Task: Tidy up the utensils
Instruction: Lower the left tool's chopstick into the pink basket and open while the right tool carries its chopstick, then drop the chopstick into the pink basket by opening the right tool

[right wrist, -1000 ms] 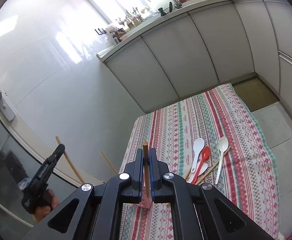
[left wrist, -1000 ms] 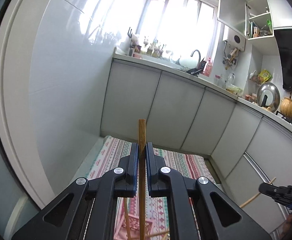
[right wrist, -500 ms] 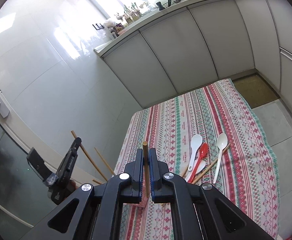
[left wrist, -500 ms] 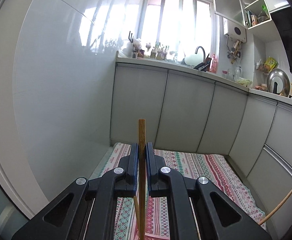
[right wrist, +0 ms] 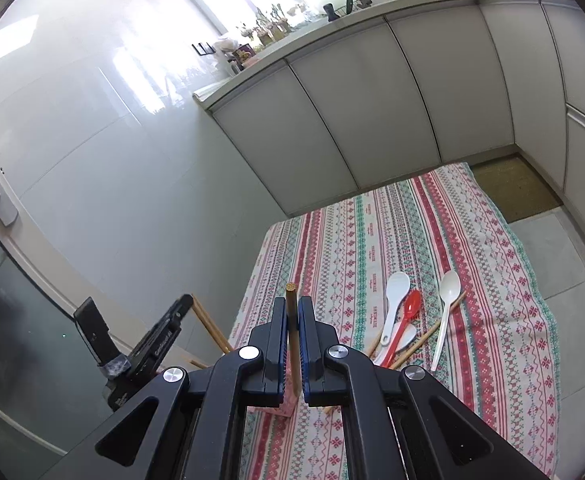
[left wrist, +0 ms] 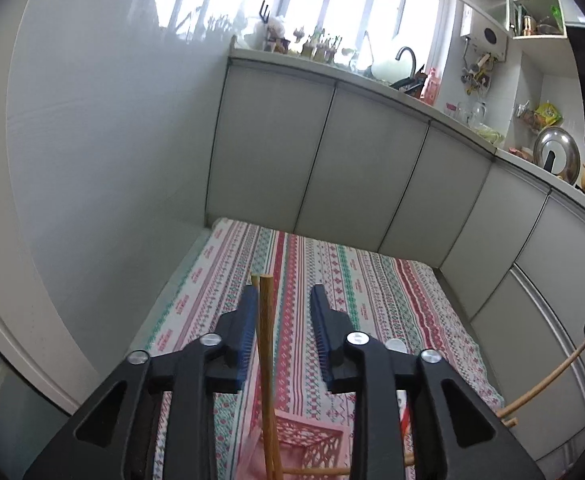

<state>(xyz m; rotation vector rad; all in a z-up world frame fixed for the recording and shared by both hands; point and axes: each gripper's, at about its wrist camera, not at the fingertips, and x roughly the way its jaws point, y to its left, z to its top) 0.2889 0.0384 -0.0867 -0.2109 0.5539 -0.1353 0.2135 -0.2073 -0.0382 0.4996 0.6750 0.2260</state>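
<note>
**Left tongs parted, right tongs clamped on chopstick**

Pink lattice basket (left wrist: 312,446) sits on the striped cloth (left wrist: 344,280), directly below the left tongs (left wrist: 284,320). Wooden chopsticks stand in it; another lies across its near rim.

Left tongs: jaws wide apart. One chopstick (left wrist: 265,360) stands upright in the gap, close to the left pad; contact cannot be told.

Right tongs (right wrist: 293,332): jaws closed tight on a second chopstick (right wrist: 291,308), upright, tip above the pads.

On the cloth to the right of the right tongs: two white spoons (right wrist: 446,312), one red spoon (right wrist: 406,322), loose chopsticks beneath them. Cloth covers the floor of a kitchen, grey cabinets (right wrist: 372,112) along the far edge.
</note>
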